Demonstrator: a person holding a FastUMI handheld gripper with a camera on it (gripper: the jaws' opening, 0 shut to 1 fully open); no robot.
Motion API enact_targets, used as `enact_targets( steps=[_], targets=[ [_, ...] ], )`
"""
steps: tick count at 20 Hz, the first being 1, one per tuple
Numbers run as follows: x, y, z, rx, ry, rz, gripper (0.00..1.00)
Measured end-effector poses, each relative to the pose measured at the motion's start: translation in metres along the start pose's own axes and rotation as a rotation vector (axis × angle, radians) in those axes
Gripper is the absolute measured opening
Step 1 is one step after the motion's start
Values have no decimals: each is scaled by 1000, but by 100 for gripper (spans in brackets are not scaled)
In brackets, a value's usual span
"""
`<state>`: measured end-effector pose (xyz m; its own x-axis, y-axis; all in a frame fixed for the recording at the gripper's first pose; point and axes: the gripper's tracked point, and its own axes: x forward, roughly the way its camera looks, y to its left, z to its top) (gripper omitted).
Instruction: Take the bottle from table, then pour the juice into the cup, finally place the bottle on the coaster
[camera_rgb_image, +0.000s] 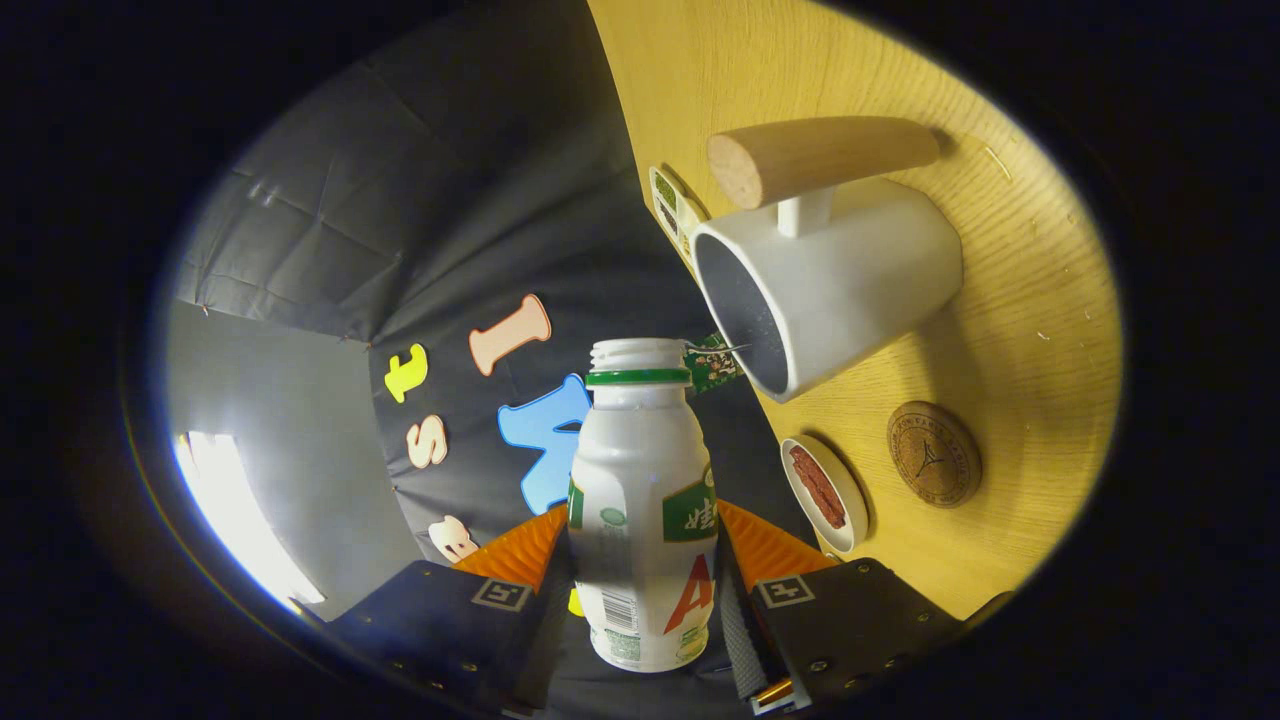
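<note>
My gripper (643, 560) is shut on a white plastic bottle (642, 500) with a green neck ring and green label; both fingers press on its sides. The bottle's uncapped mouth (637, 352) sits just beside the rim of a white cup (830, 285) with a wooden handle (815, 155). The whole view is rolled, so the wooden table (1010, 300) runs up the right side and the cup appears to lie sideways. A foil seal flap hangs at the bottle's mouth, near the cup's opening. A round brown coaster (933, 453) lies on the table beyond the cup's base.
A small white dish (824, 492) holding something reddish sits on the table near the coaster, close to my right finger. A printed card (672, 205) lies at the table's edge behind the cup. Black cloth wall stands behind the bottle.
</note>
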<state>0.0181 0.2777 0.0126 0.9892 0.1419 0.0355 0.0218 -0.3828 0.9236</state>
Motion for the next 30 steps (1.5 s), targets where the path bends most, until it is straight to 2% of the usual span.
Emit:
enact_targets(
  steps=[16,27,30],
  targets=[
    [6,5,7,30,-20,5,67],
    [7,-7,10,-23,-6,-8,67],
    [10,-15,9,-95,6,-28,67]
  ],
)
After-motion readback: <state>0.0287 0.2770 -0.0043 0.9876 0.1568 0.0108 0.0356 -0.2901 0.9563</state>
